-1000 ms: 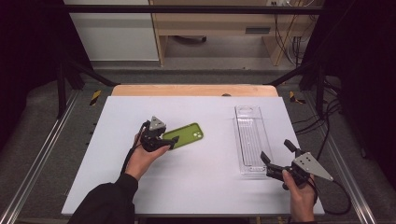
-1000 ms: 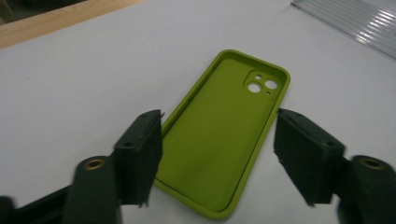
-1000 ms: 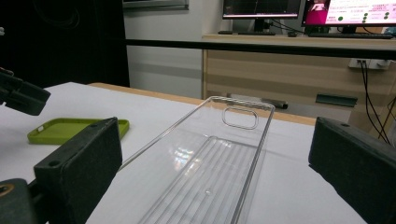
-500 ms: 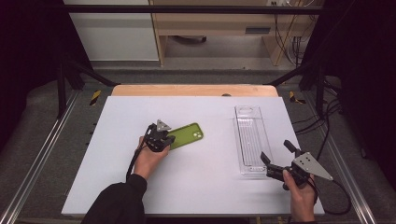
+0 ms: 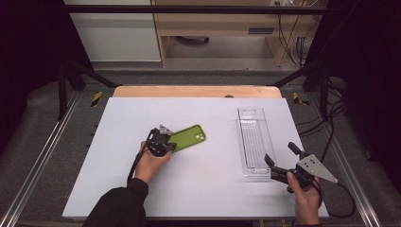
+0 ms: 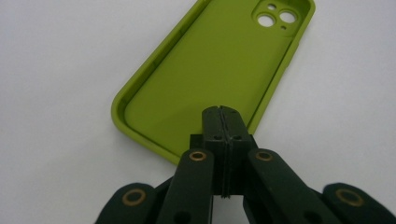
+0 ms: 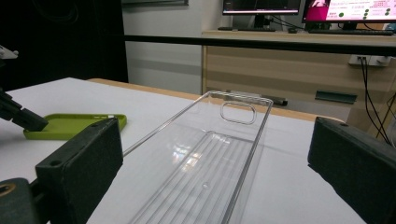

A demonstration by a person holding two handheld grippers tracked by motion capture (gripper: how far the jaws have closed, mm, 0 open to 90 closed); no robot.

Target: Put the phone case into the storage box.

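Since the earlier frames, the left claw (image 5: 166, 144) has been closed from a spread stance and shifted slightly toward the near end of the green silicone phone case (image 5: 188, 138). Its jaws are now seen pressed together in the left claw view (image 6: 223, 122), at the near short rim of the case (image 6: 210, 70); whether that rim is pinched between the pads or merely lies beneath them cannot be made out. The right claw (image 5: 283, 160) has been kept in place, and its jaws are spread wide with nothing between them.

One phone case is counted, lying hollow side up on the white worktop (image 5: 118, 132), with its camera cut-outs at the end far from the left claw. One clear plastic tray (image 5: 254, 142), long and narrow, is counted well to the right of the case. The right claw is held just beside the tray's near end. Two claws are counted, one in each hand.

In the right claw view, the tray's near end (image 7: 210, 186) is cut off at the bottom edge, and part of the case (image 7: 74, 125) is hidden behind a jaw.
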